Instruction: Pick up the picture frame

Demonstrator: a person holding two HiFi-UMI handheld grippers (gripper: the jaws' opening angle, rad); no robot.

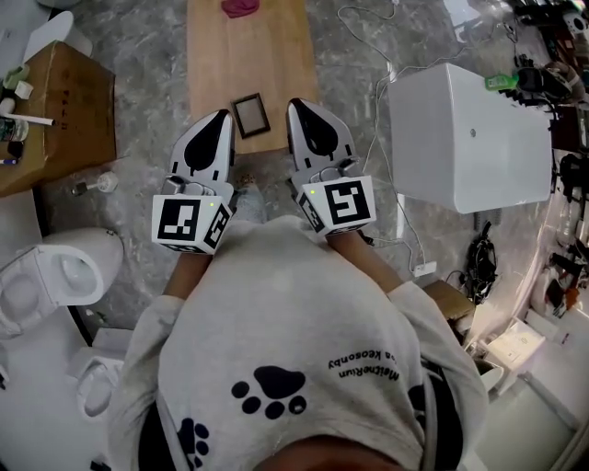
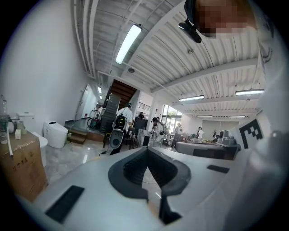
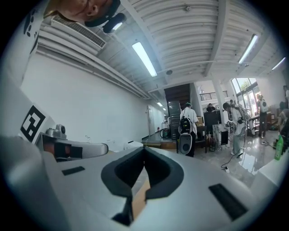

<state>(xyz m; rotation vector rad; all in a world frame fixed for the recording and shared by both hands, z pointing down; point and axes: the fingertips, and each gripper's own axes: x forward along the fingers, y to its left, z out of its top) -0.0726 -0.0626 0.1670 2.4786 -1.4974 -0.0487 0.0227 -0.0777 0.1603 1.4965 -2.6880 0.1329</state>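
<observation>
Two claws, the left claw [image 1: 223,118] and right claw [image 1: 295,106], both closed and empty, flank the picture frame [image 1: 249,114] lying upper centre near the counter [image 1: 276,55] edge; unopened, they risk shoving it off.

Head view steeply down; gripper views level, outward.

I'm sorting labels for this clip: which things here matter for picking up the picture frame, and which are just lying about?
For the job: picture frame; wooden table it lies on; left gripper and right gripper, both shut, empty.
Lying about: pink object, cardboard box, white box, toilet.
</observation>
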